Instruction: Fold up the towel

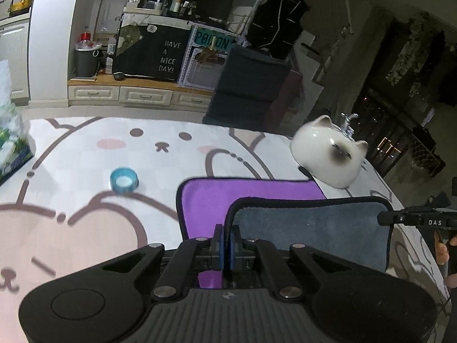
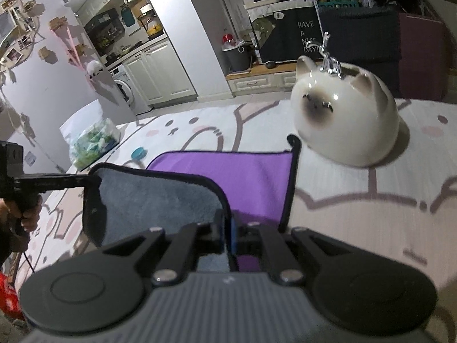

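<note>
The towel (image 1: 245, 197) is purple on one face, grey on the other, with a black hem. It lies on the cartoon-print tablecloth with its near edge lifted, so the grey underside (image 1: 311, 225) faces me. My left gripper (image 1: 227, 250) is shut on the towel's near left corner. My right gripper (image 2: 227, 238) is shut on the near right corner; the purple face (image 2: 242, 183) lies flat beyond the raised grey flap (image 2: 160, 200). Each gripper shows in the other's view, the right one (image 1: 384, 218) and the left one (image 2: 91, 182) pinching the hem.
A white ceramic cat pot (image 1: 328, 154) stands just beyond the towel's far right corner, also seen in the right wrist view (image 2: 345, 117). A blue tape roll (image 1: 124, 180) lies to the left. A tissue pack (image 2: 95, 140) sits at the table's far left edge.
</note>
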### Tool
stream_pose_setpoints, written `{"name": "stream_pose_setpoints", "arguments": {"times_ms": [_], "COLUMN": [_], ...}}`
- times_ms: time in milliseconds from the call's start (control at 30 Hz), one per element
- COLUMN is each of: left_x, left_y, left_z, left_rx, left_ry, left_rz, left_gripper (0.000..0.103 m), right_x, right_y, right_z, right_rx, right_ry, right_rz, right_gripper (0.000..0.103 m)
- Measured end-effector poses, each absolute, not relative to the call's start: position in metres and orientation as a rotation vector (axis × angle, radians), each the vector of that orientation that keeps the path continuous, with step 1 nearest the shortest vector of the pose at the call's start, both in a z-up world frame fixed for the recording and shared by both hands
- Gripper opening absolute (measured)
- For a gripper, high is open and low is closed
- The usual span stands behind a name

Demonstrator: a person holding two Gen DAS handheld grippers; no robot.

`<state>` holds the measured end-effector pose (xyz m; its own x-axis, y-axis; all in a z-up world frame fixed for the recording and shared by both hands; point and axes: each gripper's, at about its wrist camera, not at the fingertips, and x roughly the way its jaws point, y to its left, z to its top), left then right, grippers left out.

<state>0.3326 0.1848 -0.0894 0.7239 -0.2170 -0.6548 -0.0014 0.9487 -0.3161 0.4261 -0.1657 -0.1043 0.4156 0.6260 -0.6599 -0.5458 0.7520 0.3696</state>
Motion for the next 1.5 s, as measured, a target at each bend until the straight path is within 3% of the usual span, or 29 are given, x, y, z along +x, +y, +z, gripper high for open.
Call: {"name": "stream_pose_setpoints", "arguments": {"times_ms": [833,933,1000,1067,1133,1200,1267,1500], "left_x": [0.435,0.436,0.436,0.435,0.431,0.427,0.423,0.41], "left_y": [0.201,0.196,0.192,0.189,0.188,0.186,0.185,0.174], "left_z": [-0.118,-0.124,-0.127,-0.129,-0.128,-0.127,-0.125,-0.116], "left_rx": [-0.267,-0.256,-0.249,-0.24,-0.233,-0.233,-0.241,-0.189], "left_ry": [0.821,0.837,0.849,0.864,0.857,0.855,0.868,0.889], "left_rz": [-0.041,-0.026,-0.017,-0.006,0.02,0.032,0.036,0.054], "left_gripper": [0.004,0.004,0.007,0.031,0.082,0.098,0.1,0.103], "right_x": [0.519,0.517,0.517,0.513,0.505,0.501,0.494,0.472], "right_y": [-0.126,-0.125,-0.123,-0.122,-0.122,-0.122,-0.122,-0.119], "right_z": [-0.129,-0.133,-0.135,-0.134,-0.131,-0.129,-0.126,-0.117], "right_rx": [0.051,0.049,0.052,0.058,0.047,0.041,0.039,0.016], "right_ry": [0.887,0.892,0.909,0.915,0.89,0.881,0.877,0.883], "right_rz": [0.651,0.644,0.643,0.644,0.646,0.639,0.615,0.56], "right_gripper": [0.006,0.01,0.022,0.06,0.071,0.083,0.102,0.103]}}
